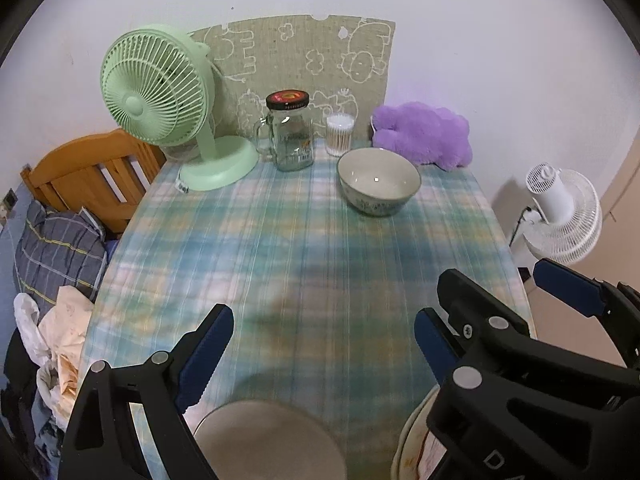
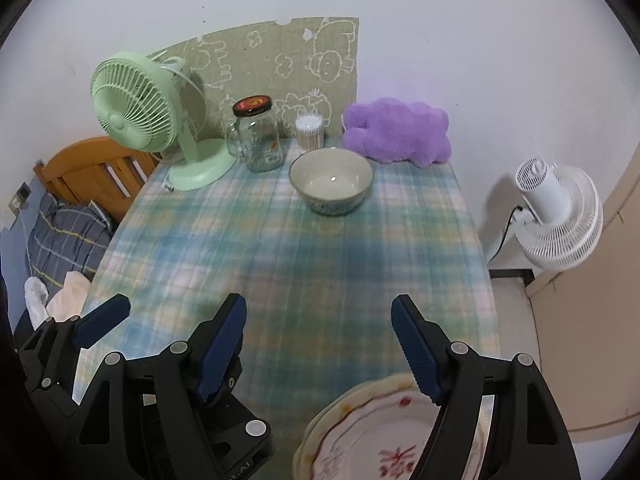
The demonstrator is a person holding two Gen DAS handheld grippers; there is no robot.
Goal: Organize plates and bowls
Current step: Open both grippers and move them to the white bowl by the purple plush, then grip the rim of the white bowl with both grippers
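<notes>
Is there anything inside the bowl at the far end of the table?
No, the bowl shows only a bare, pale inside.

A green fan (image 1: 160, 92), a lidded glass jar (image 1: 290, 132), a cotton-swab tub (image 1: 339, 134) and a purple plush (image 1: 424, 134) are seen along the far edge of a plaid tablecloth (image 1: 280, 248).

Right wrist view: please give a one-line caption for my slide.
Open right gripper above a flowered plate, facing a bowl on the checked tablecloth.

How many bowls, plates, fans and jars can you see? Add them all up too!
Bowls: 2, a big bowl at the back and a plain bowl near the left gripper
Plates: 1, the flowery plate by the right gripper
Fans: 2, a green fan and a white fan
Jars: 1, the glass jar
Total: 6
</notes>
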